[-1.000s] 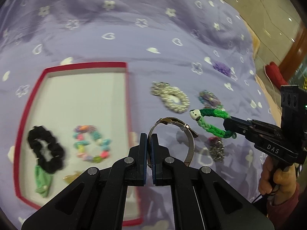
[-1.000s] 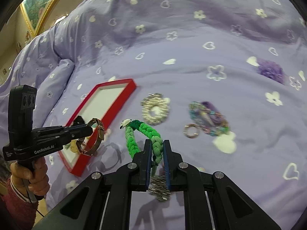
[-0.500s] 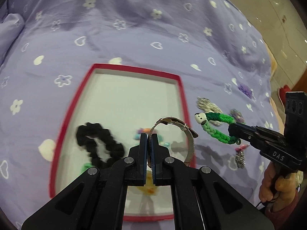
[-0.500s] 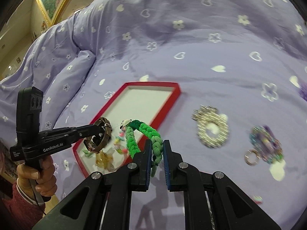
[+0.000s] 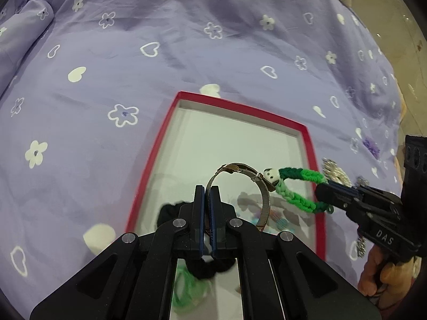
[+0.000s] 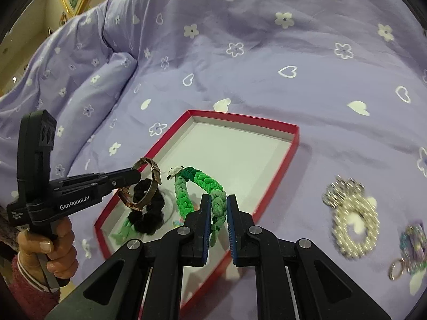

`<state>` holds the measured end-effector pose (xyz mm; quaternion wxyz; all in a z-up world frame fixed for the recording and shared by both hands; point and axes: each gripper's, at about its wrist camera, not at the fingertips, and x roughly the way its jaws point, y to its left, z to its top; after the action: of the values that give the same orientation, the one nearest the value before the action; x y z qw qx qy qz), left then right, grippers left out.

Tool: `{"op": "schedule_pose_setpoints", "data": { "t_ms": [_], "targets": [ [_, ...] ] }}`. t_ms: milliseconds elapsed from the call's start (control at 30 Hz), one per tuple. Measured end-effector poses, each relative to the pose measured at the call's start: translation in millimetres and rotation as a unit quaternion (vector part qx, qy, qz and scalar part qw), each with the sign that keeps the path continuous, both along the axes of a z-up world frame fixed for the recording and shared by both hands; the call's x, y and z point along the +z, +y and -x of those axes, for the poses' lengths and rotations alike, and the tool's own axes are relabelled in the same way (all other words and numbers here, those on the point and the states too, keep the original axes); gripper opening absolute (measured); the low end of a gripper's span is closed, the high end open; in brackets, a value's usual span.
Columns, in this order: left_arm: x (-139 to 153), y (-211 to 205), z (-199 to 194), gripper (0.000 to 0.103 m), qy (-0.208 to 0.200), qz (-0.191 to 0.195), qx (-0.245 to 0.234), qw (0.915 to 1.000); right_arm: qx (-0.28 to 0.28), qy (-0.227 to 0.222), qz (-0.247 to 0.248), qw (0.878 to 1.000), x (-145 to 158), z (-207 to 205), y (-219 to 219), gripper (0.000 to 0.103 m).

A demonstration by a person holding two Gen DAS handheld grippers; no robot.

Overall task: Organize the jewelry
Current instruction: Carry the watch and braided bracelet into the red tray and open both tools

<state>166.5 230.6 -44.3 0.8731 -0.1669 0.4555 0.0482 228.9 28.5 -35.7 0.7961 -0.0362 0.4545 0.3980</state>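
My left gripper (image 5: 207,197) is shut on a metal mesh watch band (image 5: 263,186) and holds it above the red-rimmed white tray (image 5: 226,144). My right gripper (image 6: 218,205) is closed on a green braided bracelet (image 6: 198,184) with a small white face, also held above the tray (image 6: 289,154). In the right wrist view the watch band (image 6: 149,184) hangs from the left gripper (image 6: 133,177). In the left wrist view the bracelet (image 5: 299,186) hangs from the right gripper (image 5: 324,190). A black scrunchie (image 6: 148,213) and a green item (image 5: 186,290) lie in the tray.
A pearl bracelet (image 6: 355,218), a purple beaded piece (image 6: 415,242) and a small ring (image 6: 397,268) lie on the purple bedspread (image 6: 267,53) right of the tray. A fold of bedding (image 6: 80,80) rises at the left. Bare floor shows at the far right in the left wrist view.
Both grippers have moved left, from over the loose jewelry to over the tray, carrying the watch band and the green bracelet. The jaws stayed shut.
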Motion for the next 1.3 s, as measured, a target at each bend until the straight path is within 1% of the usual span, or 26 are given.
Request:
{"op": "schedule_pose_setpoints", "data": {
  "t_ms": [133,200,367,467,567,700,833,933,1000,1067,1167,1300],
  "targets": [
    [-11,6,-13,0.003,0.016,-0.006,0.002,0.9999,0.008,0.001,0.027,1.000,-11,-6,17,0.011],
    [-17,8,-18,0.003,0.024,-0.003,0.004,0.9997,0.013,0.000,0.039,0.999,-16,-8,23,0.011],
    [-29,7,-27,0.003,0.040,-0.013,0.005,0.9991,0.023,-0.003,0.069,0.997,-26,-9,31,0.011],
    [-31,6,-30,0.003,0.047,-0.021,0.007,0.9986,0.030,-0.002,0.075,0.997,-28,-9,32,0.012],
    [-32,5,-33,0.003,0.054,-0.028,0.007,0.9981,0.036,-0.003,0.078,0.996,-28,-8,33,0.016],
    [-33,3,-36,0.003,0.061,-0.040,0.010,0.9973,0.039,-0.003,0.082,0.996,-28,-8,36,0.016],
    [-35,3,-36,0.005,0.063,-0.042,0.012,0.9971,0.040,0.001,0.079,0.996,-27,-10,36,0.016],
    [-34,3,-36,0.009,0.062,-0.039,0.013,0.9972,0.040,0.003,0.076,0.996,-27,-10,35,0.018],
    [-33,3,-35,0.013,0.061,-0.038,0.015,0.9973,0.040,0.001,0.072,0.997,-25,-8,34,0.027],
    [-29,2,-32,0.021,0.057,-0.040,0.018,0.9974,0.038,0.000,0.066,0.997,-23,-7,31,0.032],
    [-21,1,-25,0.028,0.046,-0.037,0.021,0.9980,0.034,-0.002,0.057,0.998,-17,-5,25,0.032],
    [-8,-2,-14,0.031,0.029,-0.030,0.024,0.9989,0.024,-0.006,0.030,0.999,-3,5,5,0.032]
  ]
}}
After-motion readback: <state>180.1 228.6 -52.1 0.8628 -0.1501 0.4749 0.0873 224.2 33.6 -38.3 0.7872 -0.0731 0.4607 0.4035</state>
